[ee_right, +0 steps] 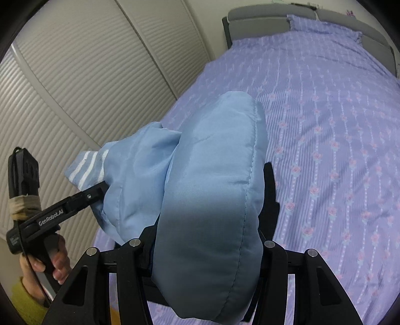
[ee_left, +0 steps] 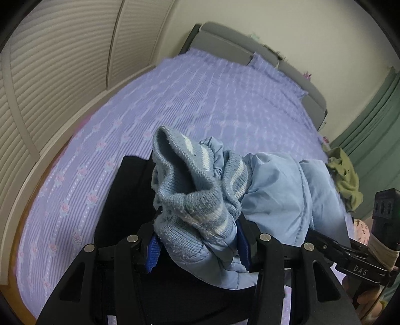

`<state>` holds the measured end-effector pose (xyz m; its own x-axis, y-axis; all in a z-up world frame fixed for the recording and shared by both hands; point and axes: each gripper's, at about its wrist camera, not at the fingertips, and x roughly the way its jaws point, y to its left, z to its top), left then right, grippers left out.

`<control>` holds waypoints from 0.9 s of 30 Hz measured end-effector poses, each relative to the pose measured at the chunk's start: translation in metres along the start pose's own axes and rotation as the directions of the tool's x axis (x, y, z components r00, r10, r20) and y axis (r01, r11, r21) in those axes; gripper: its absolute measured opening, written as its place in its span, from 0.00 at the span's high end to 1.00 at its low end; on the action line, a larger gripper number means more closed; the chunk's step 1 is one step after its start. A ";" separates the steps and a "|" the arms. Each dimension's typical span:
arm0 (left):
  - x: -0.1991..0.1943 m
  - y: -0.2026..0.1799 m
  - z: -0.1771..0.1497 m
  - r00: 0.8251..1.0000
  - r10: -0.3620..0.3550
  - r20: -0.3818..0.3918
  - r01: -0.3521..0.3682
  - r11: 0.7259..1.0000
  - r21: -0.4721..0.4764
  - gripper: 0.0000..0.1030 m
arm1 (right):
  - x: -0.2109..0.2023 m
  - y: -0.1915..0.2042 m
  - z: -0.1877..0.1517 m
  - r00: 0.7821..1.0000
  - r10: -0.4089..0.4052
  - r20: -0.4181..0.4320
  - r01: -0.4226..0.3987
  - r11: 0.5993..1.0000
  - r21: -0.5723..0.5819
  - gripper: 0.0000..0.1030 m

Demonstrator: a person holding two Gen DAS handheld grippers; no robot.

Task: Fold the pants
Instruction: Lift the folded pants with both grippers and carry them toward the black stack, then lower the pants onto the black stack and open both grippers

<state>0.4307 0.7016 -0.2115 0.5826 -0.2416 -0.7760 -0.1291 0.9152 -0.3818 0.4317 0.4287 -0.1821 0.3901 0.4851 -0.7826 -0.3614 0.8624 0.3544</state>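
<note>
Light blue padded pants (ee_left: 275, 190) with a knitted, white-striped cuff (ee_left: 190, 200) hang in the air above the bed. My left gripper (ee_left: 197, 240) is shut on the cuff end; it also shows in the right wrist view (ee_right: 100, 192) at the left, pinching the striped cuff (ee_right: 87, 167). My right gripper (ee_right: 207, 252) is shut on a thick padded fold of the pants (ee_right: 212, 175), which hides its fingertips. In the left wrist view the right gripper's body (ee_left: 362, 265) shows at the right edge.
A bed with a purple flowered sheet (ee_right: 337, 125) lies below and ahead, with a grey headboard (ee_right: 262, 22). Louvred closet doors (ee_left: 50, 87) stand at the left. An olive green garment (ee_left: 345, 175) lies at the bed's right side near a green curtain (ee_left: 375, 120).
</note>
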 end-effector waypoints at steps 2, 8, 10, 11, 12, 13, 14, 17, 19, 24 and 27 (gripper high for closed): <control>0.013 0.006 -0.003 1.000 0.009 -0.028 -0.009 1.000 -0.001 0.51 | 0.011 -0.003 -0.001 1.000 0.000 -0.021 0.001 1.000 0.019 0.50; 0.046 0.014 -0.023 0.978 0.187 -0.097 -0.176 0.978 0.109 0.42 | 0.036 -0.015 -0.012 0.996 -0.042 -0.073 0.046 0.997 0.063 0.38; 0.046 0.016 -0.027 0.974 0.201 -0.106 -0.189 0.975 0.114 0.37 | 0.034 -0.017 -0.015 0.996 -0.047 -0.072 0.052 0.997 0.062 0.31; 0.045 0.017 -0.029 0.971 0.212 -0.106 -0.201 0.973 0.111 0.34 | 0.030 -0.017 -0.016 0.996 -0.050 -0.068 0.054 0.997 0.056 0.30; 0.043 0.017 -0.030 0.968 0.228 -0.101 -0.217 0.970 0.111 0.33 | 0.027 -0.017 -0.017 0.997 -0.053 -0.062 0.057 0.997 0.052 0.29; 0.042 0.017 -0.030 0.965 0.244 -0.100 -0.233 0.967 0.104 0.31 | 0.023 -0.017 -0.018 0.997 -0.057 -0.052 0.059 0.997 0.047 0.29; 0.041 0.019 -0.029 0.960 0.261 -0.102 -0.253 0.963 0.092 0.27 | 0.018 -0.019 -0.020 0.997 -0.062 -0.043 0.064 0.997 0.046 0.29; 0.034 0.022 -0.026 0.947 0.307 -0.092 -0.301 0.951 0.073 0.26 | 0.004 -0.032 -0.022 0.996 -0.093 -0.005 0.093 0.991 0.091 0.25; 0.030 0.011 -0.027 0.932 0.357 -0.070 -0.345 0.929 0.135 0.26 | 0.001 -0.042 -0.023 0.993 -0.116 -0.004 0.116 0.987 0.113 0.21; -0.003 -0.011 -0.030 0.898 0.439 0.035 -0.437 0.878 0.197 0.27 | -0.026 -0.029 -0.022 0.981 -0.187 0.045 0.185 0.982 0.043 0.21; -0.038 -0.022 -0.035 0.906 0.414 0.090 -0.424 0.888 0.181 0.27 | -0.060 -0.018 -0.030 0.963 -0.242 0.121 0.245 0.969 -0.018 0.20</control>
<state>0.3837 0.6797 -0.1915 0.5468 0.1892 -0.8156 -0.2161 0.9730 0.0808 0.3897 0.3800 -0.1567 0.5651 0.2761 -0.7775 -0.2697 0.9524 0.1422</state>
